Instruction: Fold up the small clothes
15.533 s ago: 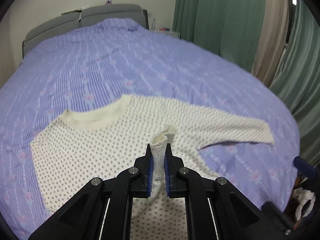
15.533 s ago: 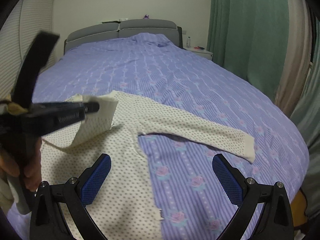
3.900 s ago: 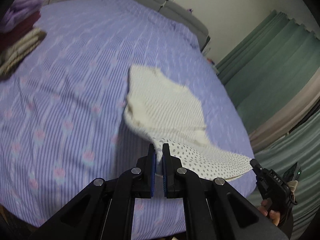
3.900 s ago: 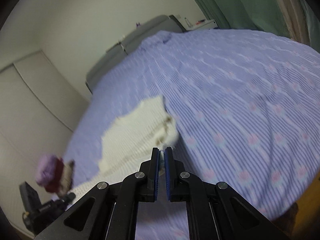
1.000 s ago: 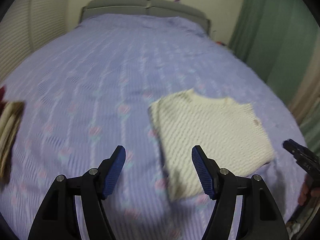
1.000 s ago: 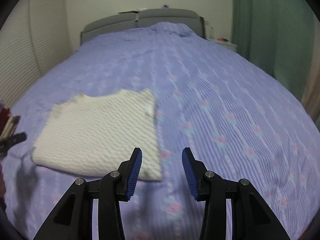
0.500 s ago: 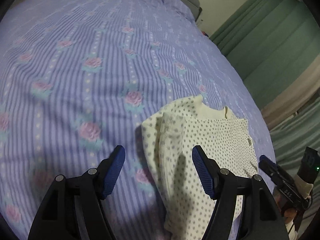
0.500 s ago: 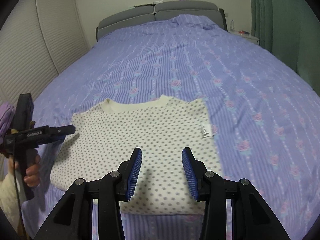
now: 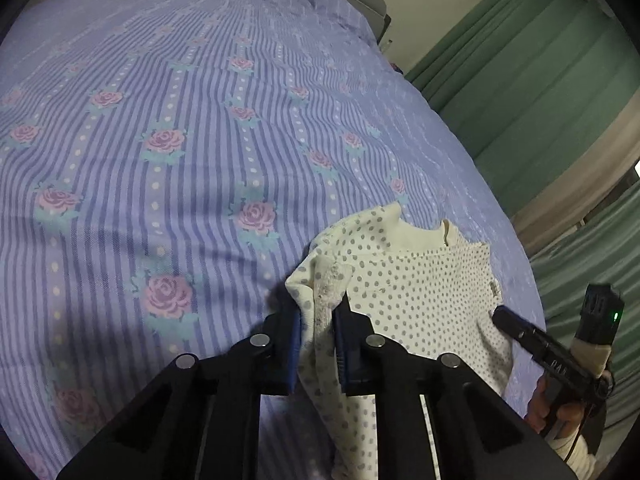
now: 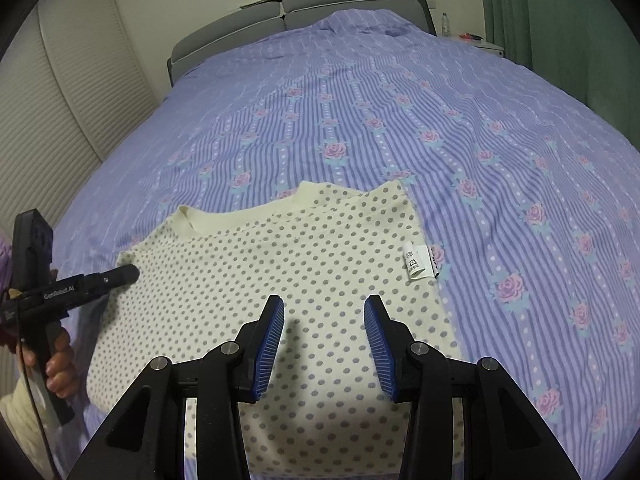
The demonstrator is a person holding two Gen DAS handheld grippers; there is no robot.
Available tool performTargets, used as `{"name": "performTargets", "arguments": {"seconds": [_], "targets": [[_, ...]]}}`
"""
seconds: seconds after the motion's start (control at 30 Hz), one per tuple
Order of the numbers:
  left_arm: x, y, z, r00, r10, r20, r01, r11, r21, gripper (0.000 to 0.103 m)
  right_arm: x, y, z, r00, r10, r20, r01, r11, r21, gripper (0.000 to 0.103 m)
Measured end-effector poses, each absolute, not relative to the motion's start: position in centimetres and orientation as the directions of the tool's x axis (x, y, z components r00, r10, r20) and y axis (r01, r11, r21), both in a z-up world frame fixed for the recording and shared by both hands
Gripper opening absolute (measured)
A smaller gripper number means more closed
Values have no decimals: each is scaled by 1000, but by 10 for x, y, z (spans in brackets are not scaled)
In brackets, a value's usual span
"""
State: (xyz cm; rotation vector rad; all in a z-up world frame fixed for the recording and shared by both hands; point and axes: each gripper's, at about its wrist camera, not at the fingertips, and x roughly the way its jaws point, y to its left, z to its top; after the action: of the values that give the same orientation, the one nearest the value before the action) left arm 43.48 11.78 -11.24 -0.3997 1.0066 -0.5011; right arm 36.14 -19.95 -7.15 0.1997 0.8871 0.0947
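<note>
Pinching the cream polka-dot knit top (image 9: 420, 292) in our just-closed left gripper (image 9: 318, 344), right gripper (image 10: 324, 344) half-open above it, we judge a fold toward three o'clock comes next.

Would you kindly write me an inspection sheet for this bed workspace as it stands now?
Surface: bed under a purple striped rose-print cover, lightly wrinkled.
Job's things: cream dotted top, sleeves folded in, collar away from the person, care label at its right edge.
Clutter: nothing seen on the cover.
Grippers: left gripper has just closed on the top's left edge; right gripper open above the top, holding nothing.
Cables: thin cable hanging by the left hand.
Surroundings: grey headboard, green curtains, louvred doors, nightstand.
</note>
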Motion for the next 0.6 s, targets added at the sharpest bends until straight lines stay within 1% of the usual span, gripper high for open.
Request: {"name": "performTargets", "arguments": {"seconds": [0.13,0.27,0.37,0.5,0.6], "targets": [[443,120,-103,418,-558,-717,140,819,-556,14,357,-197,-71,631,170,-757,-13,978,208,43],[446,110,-91,384,-504,-774,61,850,-523,13,353,-196,-73,624,178,-761,-20,977,213,43],[448,96,-68,359,-460,-812,36,876,-481,13,351,-200,-74,625,189,-758,-22,974,225,43],[453,73,-39,322,-433,-842,41,895,-444,12,349,-210,-70,623,209,-754,-25,968,248,43],[457,47,-19,288,-434,-854,47,897,-440,12,347,-220,-65,635,217,-742,-30,966,257,43]]}}
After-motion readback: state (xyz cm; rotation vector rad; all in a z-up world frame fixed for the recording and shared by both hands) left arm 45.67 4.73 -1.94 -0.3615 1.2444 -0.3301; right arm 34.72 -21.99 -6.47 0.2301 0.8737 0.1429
